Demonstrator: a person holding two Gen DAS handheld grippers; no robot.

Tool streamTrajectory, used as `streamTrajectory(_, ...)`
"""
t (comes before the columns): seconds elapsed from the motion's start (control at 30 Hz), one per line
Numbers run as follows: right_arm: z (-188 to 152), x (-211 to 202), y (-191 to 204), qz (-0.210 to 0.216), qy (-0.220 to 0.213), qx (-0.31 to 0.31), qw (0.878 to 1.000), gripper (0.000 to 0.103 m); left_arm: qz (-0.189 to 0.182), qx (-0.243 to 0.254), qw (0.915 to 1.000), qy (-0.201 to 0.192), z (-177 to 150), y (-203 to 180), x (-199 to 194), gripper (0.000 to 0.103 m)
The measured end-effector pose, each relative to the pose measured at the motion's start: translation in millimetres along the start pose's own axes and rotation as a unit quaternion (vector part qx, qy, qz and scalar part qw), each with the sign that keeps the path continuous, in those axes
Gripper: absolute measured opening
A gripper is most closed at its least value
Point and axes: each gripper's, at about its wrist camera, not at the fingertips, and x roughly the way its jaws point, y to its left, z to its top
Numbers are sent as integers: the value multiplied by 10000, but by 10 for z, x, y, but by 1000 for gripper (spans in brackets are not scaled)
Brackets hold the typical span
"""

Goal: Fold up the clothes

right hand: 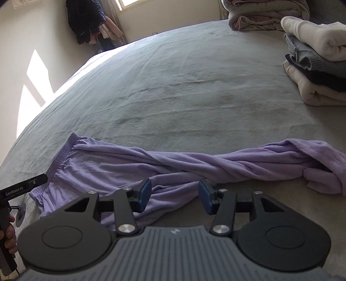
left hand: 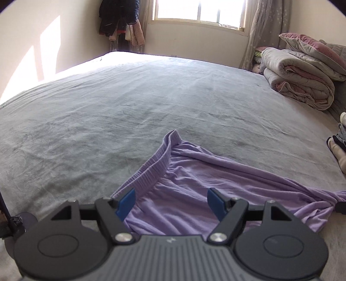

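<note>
Lilac pants (left hand: pixel 194 173) lie crumpled on the grey bed (left hand: pixel 129 103), the ribbed waistband (left hand: pixel 155 164) at their left end. In the right wrist view the pants (right hand: pixel 173 162) stretch across the bed, legs twisted, cuffs bunched at the right (right hand: pixel 320 164). My left gripper (left hand: pixel 170 202) is open, its blue pads just above the waist end, holding nothing. My right gripper (right hand: pixel 174 195) is open over the lower edge of the pants' middle, empty. The left gripper's body shows at the left edge of the right wrist view (right hand: pixel 23 186).
A stack of folded clothes (right hand: pixel 317 60) sits at the right of the bed. Rolled quilts and pillows (left hand: pixel 302 75) lie at the far right. Coats (left hand: pixel 121 19) hang in the corner beside the window (left hand: pixel 199 10).
</note>
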Motion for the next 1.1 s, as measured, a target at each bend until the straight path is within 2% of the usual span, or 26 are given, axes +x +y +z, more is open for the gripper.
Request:
streamTrajectory(0.07, -50, -75, -206, -196, -96, 129, 9997, 53, -273, 274, 9993, -4, -29, -152, -2, 74)
streamTrajectory(0.17, -108, -156, -526, -387, -294, 510, 9975, 53, -486, 671, 9966, -12, -79, -335, 14, 74)
streamTrajectory(0.23, -141, -197, -723, -485, -397, 788, 9949, 53, -740, 741, 9945, 44, -118, -386, 12, 74)
streamTrajectory(0.3, -128, -184, -877, -617, -279, 1237, 9900, 53, -1002, 798, 9917, 104, -158, -433, 9, 72)
streamTrajectory(0.43, -92, -141, -1170, -170, -218, 2396, 9705, 53, -1611, 897, 9827, 183, -231, -550, -19, 71)
streamTrajectory(0.53, -70, -102, -1329, 192, -288, 3034, 9522, 53, -2008, 1088, 9733, 246, -321, -738, -33, 71)
streamTrajectory(0.6, -73, -36, -1385, 309, -321, 3293, 9432, 53, -2113, 1265, 9687, 313, -386, -869, -14, 70)
streamTrajectory(0.67, -71, 20, -1372, 307, -342, 3249, 9446, 50, -2138, 1458, 9652, 387, -453, -1005, 17, 67)
streamTrajectory(0.73, -42, 57, -1311, 295, -381, 2996, 9529, 42, -2057, 1613, 9643, 422, -520, -1122, 62, 64)
streamTrajectory(0.87, -45, 106, -1207, 407, -246, 2683, 9622, 14, -1872, 1851, 9645, 219, -626, -1250, 105, 60)
streamTrajectory(0.93, -41, 56, -1181, 476, -279, 2635, 9631, 9, -1922, 1898, 9627, 131, -635, -1263, 85, 47)
streamTrajectory(1.03, 52, -64, -1147, 568, -450, 2549, 9643, 8, -1919, 1881, 9631, 142, -609, -1260, 67, 38)
streamTrajectory(1.1, 150, -131, -1123, 638, -539, 2496, 9647, 8, -1926, 1831, 9639, 190, -584, -1251, 80, 36)
